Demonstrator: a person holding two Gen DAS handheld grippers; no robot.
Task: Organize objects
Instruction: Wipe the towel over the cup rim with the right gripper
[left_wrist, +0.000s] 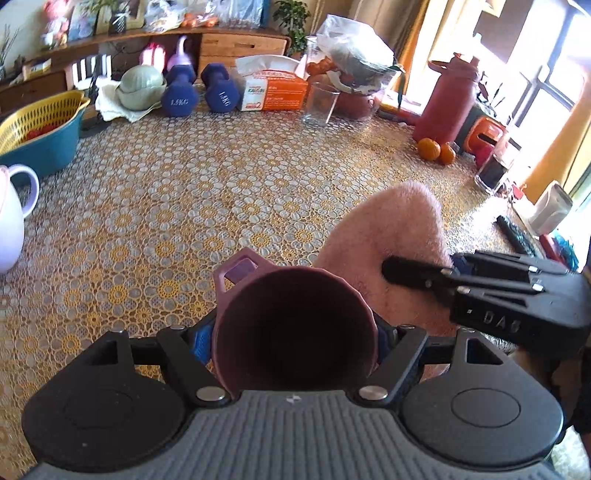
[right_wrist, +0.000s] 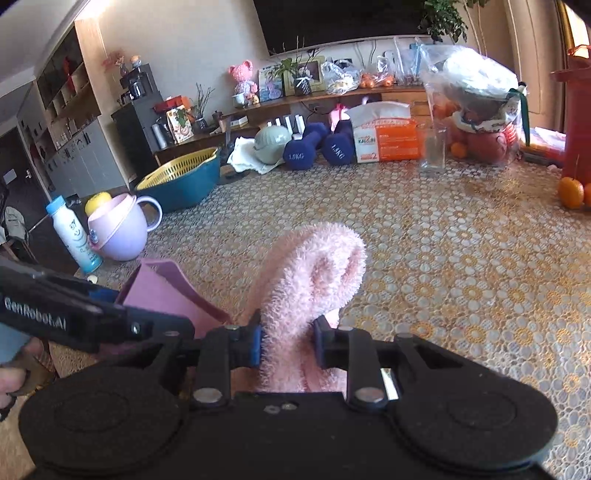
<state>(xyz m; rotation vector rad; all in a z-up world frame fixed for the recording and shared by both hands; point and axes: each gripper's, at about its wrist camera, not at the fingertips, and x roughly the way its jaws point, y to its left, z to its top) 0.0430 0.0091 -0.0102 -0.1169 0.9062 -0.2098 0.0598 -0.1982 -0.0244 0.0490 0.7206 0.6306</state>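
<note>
The counter (left_wrist: 229, 192) fills both views, covered in a yellow and white lace-patterned cloth, with clutter pushed along its far edge. Among the bigger things there, a teal basin with a yellow strainer insert (right_wrist: 181, 177) sits at the far left, a dark red jug (left_wrist: 448, 105) stands at the far right beside two oranges (left_wrist: 436, 150), and a plastic bag of food (right_wrist: 476, 110) is heaped behind an empty drinking glass (right_wrist: 435, 147). Between these lie an orange and white tissue box (right_wrist: 388, 138), two blue dumbbells (right_wrist: 321, 146) side by side, and a pale green bowl (right_wrist: 271, 142) turned over on a white cloth. Nearer on the left stands a lilac pitcher (right_wrist: 122, 232) with a white bottle (right_wrist: 72, 236) just beside it. The fluffy pink cloth (right_wrist: 314, 280) is held up over the near part of the counter; the right claw (right_wrist: 286, 347) is clamped on it, its blue pads pressing into the pile from both sides while the folded top curls forward above the fingers. The left claw (left_wrist: 295, 341) is clamped on a mauve cup (left_wrist: 291, 328), held at the near edge with its dark mouth facing the left wrist camera and its looped handle pointing away over the counter. The cup and the cloth sit just beside each other, the cup to the left, and each tool's black body juts into the other's view. A black remote (left_wrist: 517, 236) lies near the counter's right edge.
</note>
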